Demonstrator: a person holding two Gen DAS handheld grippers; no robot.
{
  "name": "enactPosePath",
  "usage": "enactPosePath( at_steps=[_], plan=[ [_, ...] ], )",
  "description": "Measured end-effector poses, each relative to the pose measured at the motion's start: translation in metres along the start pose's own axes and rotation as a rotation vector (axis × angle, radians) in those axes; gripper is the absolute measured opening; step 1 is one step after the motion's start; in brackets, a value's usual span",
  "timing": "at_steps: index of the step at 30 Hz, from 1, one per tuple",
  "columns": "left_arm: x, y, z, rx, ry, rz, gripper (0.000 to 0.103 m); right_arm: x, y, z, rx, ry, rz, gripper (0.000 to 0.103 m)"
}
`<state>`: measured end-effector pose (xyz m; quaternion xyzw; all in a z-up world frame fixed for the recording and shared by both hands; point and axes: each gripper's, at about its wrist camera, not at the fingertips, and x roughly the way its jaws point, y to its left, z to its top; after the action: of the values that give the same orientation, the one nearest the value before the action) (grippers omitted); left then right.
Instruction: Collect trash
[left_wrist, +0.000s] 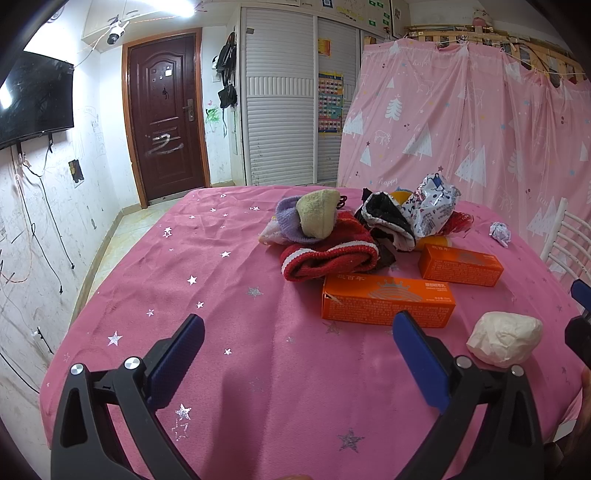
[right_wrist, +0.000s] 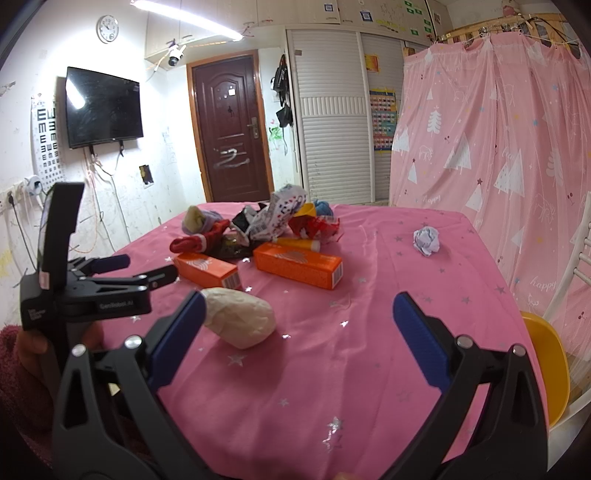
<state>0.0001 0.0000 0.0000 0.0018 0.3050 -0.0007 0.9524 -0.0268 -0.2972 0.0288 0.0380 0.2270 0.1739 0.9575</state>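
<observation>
**Both claws spread wide over the pink table, nothing held**

We see the cream paper wad (right_wrist: 240, 320) lying on the pink star-printed tablecloth (right_wrist: 369, 350), its long axis running from 10 o'clock to 4 o'clock in our right wrist view, the narrower end toward 10. In the left wrist view the same wad (left_wrist: 504, 339) sits at 3 o'clock, just beside the right finger. A smaller crumpled white-and-lilac paper (right_wrist: 427, 240) lies well apart at 1 o'clock.

Our right gripper (right_wrist: 299, 314) stands with its blue pads far apart; the left pad (right_wrist: 181, 332) overlaps the wad's narrow end in the picture, though we cannot tell whether it touches. Our left gripper (left_wrist: 298, 332) is likewise spread wide above bare cloth, gripping nothing.

At 12 o'clock lie two orange boxes (left_wrist: 386, 301), long sides roughly 9 to 3, before a heap of socks (left_wrist: 325, 251) and a crinkled foil wrapper (left_wrist: 432, 210).
</observation>
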Motion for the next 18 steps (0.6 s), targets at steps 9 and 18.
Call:
enactPosePath(
  at_steps=[9,18],
  plan=[
    [-0.0001,0.0,-0.0001,0.001,0.0,0.0,0.095,-0.0009,0.0003,-0.0001,0.003,-0.003,0.0,0.097],
    [0.0,-0.0001,-0.0001,0.002,0.001,0.001,0.095,-0.0007,-0.0004,-0.0001,0.004,-0.003,0.0,0.097]
  ],
)
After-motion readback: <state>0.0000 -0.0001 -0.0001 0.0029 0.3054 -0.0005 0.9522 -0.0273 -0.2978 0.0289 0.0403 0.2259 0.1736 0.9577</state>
